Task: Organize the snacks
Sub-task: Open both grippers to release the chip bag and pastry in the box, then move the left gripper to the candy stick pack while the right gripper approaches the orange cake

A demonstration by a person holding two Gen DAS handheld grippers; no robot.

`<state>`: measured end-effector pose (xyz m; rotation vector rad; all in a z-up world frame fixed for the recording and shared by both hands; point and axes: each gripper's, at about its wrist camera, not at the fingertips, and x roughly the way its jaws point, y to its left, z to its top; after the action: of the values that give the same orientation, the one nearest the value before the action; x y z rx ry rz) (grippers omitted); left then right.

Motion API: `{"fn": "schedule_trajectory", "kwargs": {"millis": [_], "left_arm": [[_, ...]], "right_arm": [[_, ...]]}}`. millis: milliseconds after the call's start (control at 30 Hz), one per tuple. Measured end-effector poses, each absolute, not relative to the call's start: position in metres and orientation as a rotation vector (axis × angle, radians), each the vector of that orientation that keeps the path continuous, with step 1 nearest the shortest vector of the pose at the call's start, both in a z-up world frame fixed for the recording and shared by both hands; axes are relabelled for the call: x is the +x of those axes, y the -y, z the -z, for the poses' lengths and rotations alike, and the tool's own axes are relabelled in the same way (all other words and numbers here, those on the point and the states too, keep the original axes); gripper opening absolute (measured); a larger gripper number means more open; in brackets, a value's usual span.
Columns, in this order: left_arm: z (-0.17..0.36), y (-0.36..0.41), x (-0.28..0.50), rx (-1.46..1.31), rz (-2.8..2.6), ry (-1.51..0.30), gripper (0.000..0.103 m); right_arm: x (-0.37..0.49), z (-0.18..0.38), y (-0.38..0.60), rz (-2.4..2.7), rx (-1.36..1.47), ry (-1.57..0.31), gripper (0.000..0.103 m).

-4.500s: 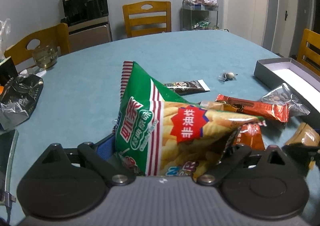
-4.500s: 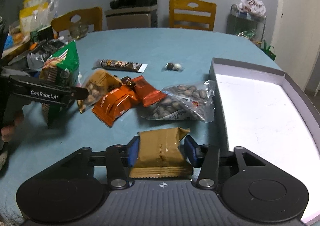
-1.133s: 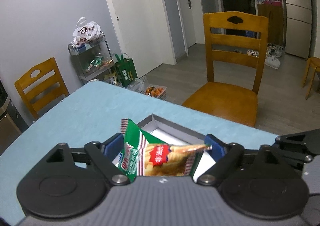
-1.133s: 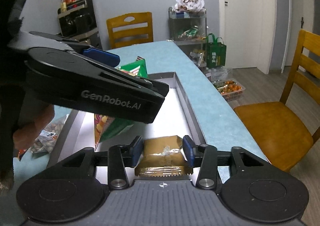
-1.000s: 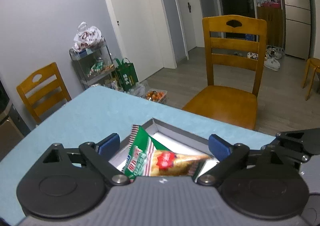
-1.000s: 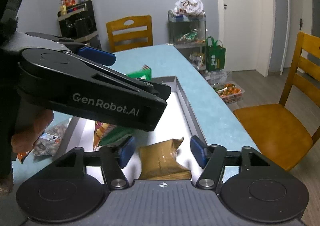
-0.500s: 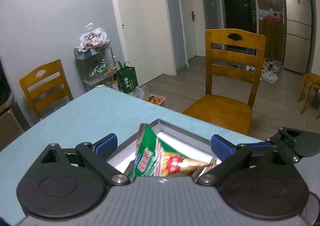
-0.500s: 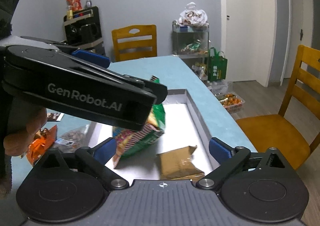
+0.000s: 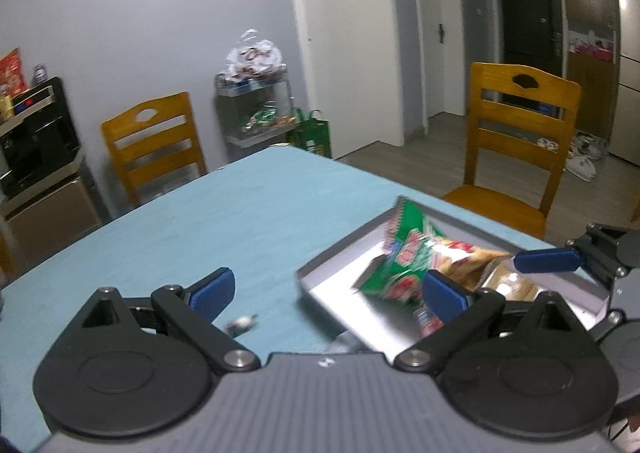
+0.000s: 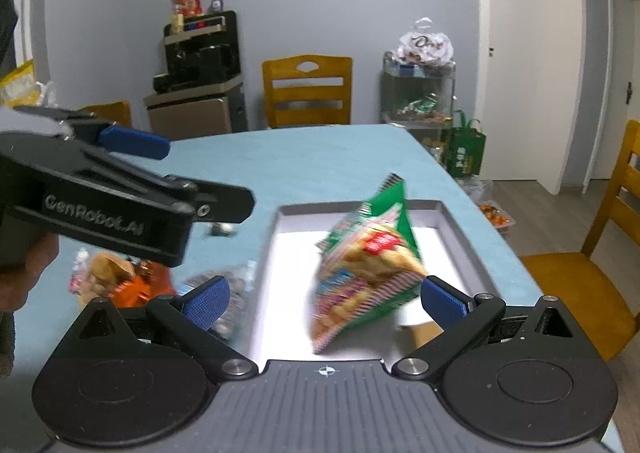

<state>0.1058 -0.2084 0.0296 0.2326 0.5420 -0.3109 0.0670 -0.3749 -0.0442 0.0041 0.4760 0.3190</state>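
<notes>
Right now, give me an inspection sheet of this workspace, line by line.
Surface: round table with a light blue top.
Job's things: grey box at the table's edge holds the green snack bag, tilted, and a brown packet beside it. Nut bag and orange packets lie on the table left of the box.
Clutter: one small wrapped candy on the table.
Grippers: left gripper open, holding nothing; right gripper open, holding nothing.
Cables: nothing seen.
Surroundings: wooden chairs, a wire rack with bags, a black appliance on a cabinet.
</notes>
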Motion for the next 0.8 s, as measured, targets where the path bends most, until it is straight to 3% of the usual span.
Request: {"fn": "schedule_trajectory", "kwargs": {"millis": [800], "left_arm": [[-0.015, 0.048, 0.065, 0.119, 0.071, -0.622, 0.101]], "right_arm": [[0.055, 0.03, 0.282, -0.427, -0.083, -0.482, 0.103]]}}
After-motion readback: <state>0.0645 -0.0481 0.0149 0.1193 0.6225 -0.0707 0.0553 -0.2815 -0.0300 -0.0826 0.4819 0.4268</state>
